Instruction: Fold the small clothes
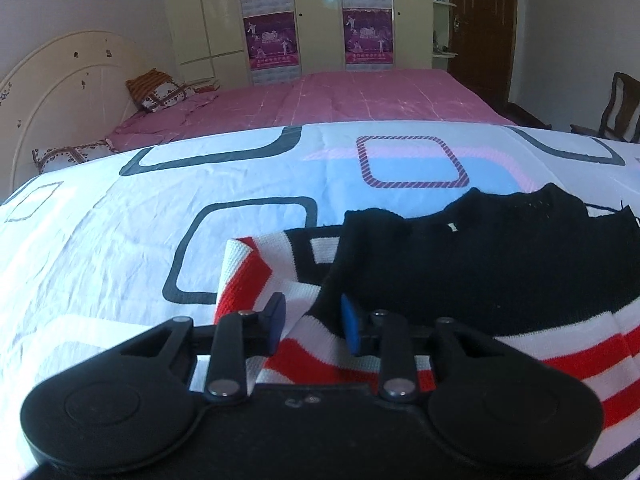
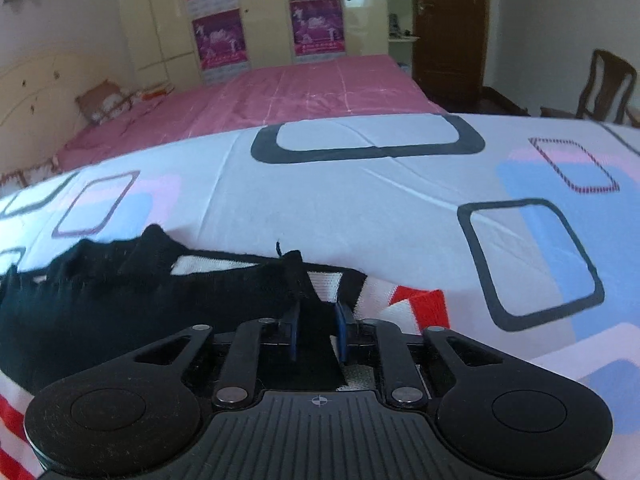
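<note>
A small knitted sweater (image 1: 480, 264), black on top with red and white stripes, lies on a white sheet (image 1: 120, 260) printed with rounded squares. In the left wrist view its folded striped edge runs between the blue pads, and my left gripper (image 1: 313, 324) is shut on that fold at the sweater's left side. In the right wrist view the sweater (image 2: 120, 300) spreads to the left. My right gripper (image 2: 318, 332) is shut on a bunch of its black fabric near the right edge, with a red and white corner just beyond. The sheet (image 2: 360, 208) is bare farther back.
Behind the sheet lies a bed with a pink cover (image 1: 340, 96), a pale headboard (image 1: 60, 92) and pillows at the left. Wardrobes with purple posters (image 1: 272, 36) line the back wall, with a brown door (image 1: 480, 20) and a wooden chair (image 2: 604, 84) at the right.
</note>
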Demonstrator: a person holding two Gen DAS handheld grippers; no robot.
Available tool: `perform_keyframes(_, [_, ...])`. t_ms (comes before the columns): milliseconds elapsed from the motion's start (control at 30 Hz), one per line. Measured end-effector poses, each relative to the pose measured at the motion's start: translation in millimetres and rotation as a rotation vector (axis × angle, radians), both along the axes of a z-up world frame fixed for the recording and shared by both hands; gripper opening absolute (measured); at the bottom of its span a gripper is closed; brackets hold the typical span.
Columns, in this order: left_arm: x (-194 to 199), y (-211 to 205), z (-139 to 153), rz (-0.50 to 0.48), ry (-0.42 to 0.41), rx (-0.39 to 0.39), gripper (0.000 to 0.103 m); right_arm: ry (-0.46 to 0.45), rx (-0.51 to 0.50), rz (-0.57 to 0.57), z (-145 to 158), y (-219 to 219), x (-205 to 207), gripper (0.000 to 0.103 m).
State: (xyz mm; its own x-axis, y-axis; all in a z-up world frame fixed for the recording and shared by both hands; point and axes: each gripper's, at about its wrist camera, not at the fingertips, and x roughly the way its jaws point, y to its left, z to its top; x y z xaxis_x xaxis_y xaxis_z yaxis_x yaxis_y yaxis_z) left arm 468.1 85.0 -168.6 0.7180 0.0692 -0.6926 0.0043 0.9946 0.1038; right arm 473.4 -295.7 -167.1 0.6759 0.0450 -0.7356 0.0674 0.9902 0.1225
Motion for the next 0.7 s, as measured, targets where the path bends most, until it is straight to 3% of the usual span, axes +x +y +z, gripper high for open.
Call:
perform_keyframes(167, [2,2,8,0.016,0.029,-0.015,0.033,-0.032,0.099,-0.071,18,-12,-10,0.016])
perform_keyframes(333, [-7,-2,18,0.019,0.011,-0.021,0.032,-0.095,0.088,0.035,45,6,-28,0.016])
perform_keyframes(700, [-24,-40,43,-0.088,-0.018,-0.067,0.037,-0.072,0.063,0.207,39,73,-50,0.017])
